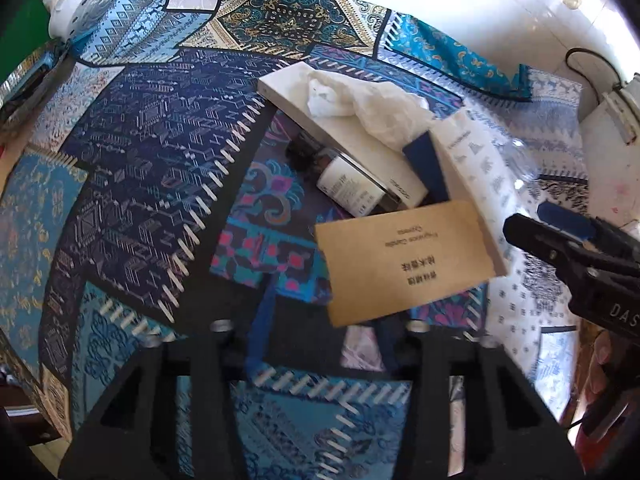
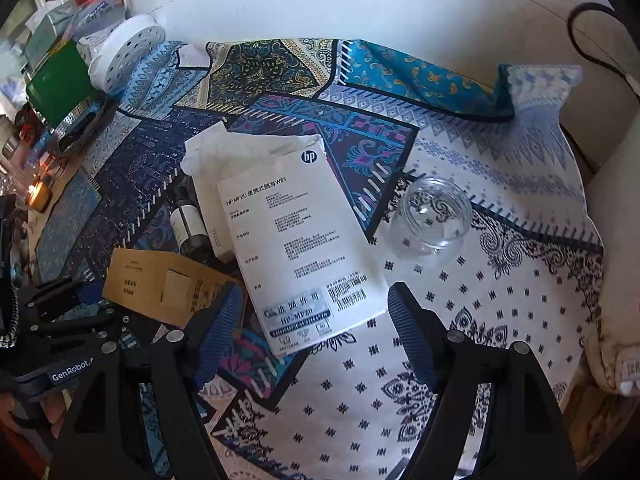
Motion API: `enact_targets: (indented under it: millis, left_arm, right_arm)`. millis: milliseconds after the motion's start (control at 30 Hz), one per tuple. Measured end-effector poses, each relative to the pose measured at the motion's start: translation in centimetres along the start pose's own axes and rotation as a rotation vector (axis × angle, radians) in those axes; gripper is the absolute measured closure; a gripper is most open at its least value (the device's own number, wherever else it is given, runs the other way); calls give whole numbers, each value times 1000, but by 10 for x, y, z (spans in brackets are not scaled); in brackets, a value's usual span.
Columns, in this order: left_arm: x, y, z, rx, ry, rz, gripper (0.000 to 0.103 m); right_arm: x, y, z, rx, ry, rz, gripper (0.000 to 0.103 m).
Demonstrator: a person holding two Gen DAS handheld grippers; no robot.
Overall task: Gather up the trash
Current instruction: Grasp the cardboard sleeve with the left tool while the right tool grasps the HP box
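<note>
A pile of trash lies on the patterned cloth [image 1: 140, 160]. A brown cardboard box [image 1: 404, 264] lies nearest my left gripper [image 1: 320, 332], which is open just short of it. Behind it are a dark bottle with a white label [image 1: 352, 190], a flat white box [image 1: 360, 140] and a crumpled tissue [image 1: 372, 104]. In the right wrist view a white HP box [image 2: 304, 240] lies ahead of my open right gripper [image 2: 316, 332], with the brown box [image 2: 160, 284] at its left, the bottle [image 2: 188, 228] and the tissue [image 2: 208, 152] behind. The right gripper also shows in the left wrist view [image 1: 560, 232].
A clear glass jar [image 2: 434, 220] lies on its side right of the HP box. A white perforated disc [image 2: 128, 48] and a green box [image 2: 56, 80] stand at the far left. A black cable [image 2: 592, 44] runs along the white wall at the back right.
</note>
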State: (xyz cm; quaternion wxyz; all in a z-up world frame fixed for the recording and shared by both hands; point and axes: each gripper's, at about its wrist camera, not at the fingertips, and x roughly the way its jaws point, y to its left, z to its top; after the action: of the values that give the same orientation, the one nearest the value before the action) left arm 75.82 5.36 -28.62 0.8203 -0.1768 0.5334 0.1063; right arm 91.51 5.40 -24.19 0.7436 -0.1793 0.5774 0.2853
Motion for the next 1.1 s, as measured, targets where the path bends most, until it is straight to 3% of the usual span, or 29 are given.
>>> enact_targets:
  millis: [33, 100, 267, 500, 633, 867, 1100]
  left_arm:
    - [1, 1, 2, 2, 3, 1, 77]
    - [0, 6, 6, -16, -8, -13, 79]
    - [-8, 16, 11, -34, -39, -12, 91]
    - [-13, 25, 13, -60, -62, 6, 96]
    - [-23, 22, 10, -40, -82, 21, 99]
    - [-48, 21, 7, -16, -122, 24, 103]
    - [-100, 34, -12, 2, -214, 16, 103]
  right_arm:
    - [4, 0, 2, -12, 1, 9, 31]
    - [9, 1, 5, -27, 8, 34, 27]
    - [24, -1, 16, -51, 8, -12, 18]
    - [48, -12, 26, 2, 74, 11, 19]
    - [46, -17, 23, 58, 52, 65, 29]
    - [8, -6, 7, 86, -34, 81, 29]
    - [-45, 27, -9, 115, -129, 63, 29]
